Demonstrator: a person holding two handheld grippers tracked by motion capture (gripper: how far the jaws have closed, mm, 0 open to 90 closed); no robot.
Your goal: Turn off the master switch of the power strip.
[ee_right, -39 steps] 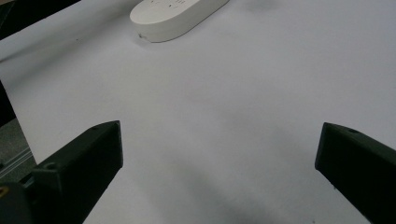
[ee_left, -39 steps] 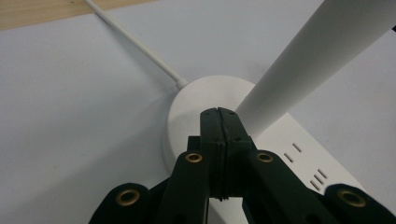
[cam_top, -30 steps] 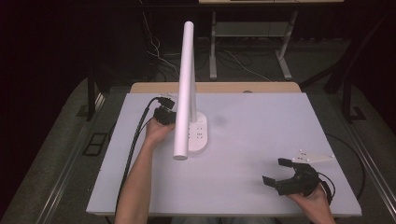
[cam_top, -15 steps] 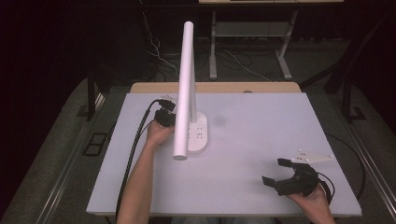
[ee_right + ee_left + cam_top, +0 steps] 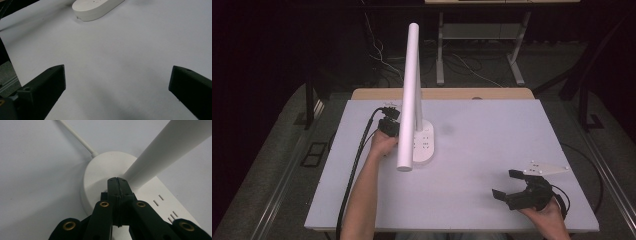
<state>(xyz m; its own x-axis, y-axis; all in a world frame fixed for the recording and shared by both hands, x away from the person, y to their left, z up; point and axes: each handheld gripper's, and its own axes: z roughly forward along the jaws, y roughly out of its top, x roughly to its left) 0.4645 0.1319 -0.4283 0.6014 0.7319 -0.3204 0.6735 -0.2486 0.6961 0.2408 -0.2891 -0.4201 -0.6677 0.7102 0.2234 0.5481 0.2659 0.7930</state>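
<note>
I see one table [image 5: 472,200], white-topped, carrying one desk lamp [image 5: 411,100] and two grippers. Starting at the left of the high view: my left gripper [image 5: 388,125] rests just beside the lamp base [image 5: 424,145], on its left side, with one black cable [image 5: 354,175] trailing back along the forearm toward the near edge. In the left gripper view, the left gripper [image 5: 117,182] has both jaws pressed together with nothing between them; the clenched tips sit over the round end of the lamp base [image 5: 100,177], right at the foot of the lamp's white tube [image 5: 160,152]. One thin white cord [image 5: 77,137] leaves that round end. The lamp stands left of the table's centre, its single tube leaning toward the camera. Several socket slots [image 5: 157,200] mark the flat part of the base. Moving right, the middle of the table is bare. At the near right corner, my right gripper [image 5: 507,185] is held low over the surface, well apart from the lamp. In the right gripper view, its two jaws stand wide apart, released, over bare tabletop [image 5: 120,62], with the lamp base [image 5: 96,7] farther off.
</note>
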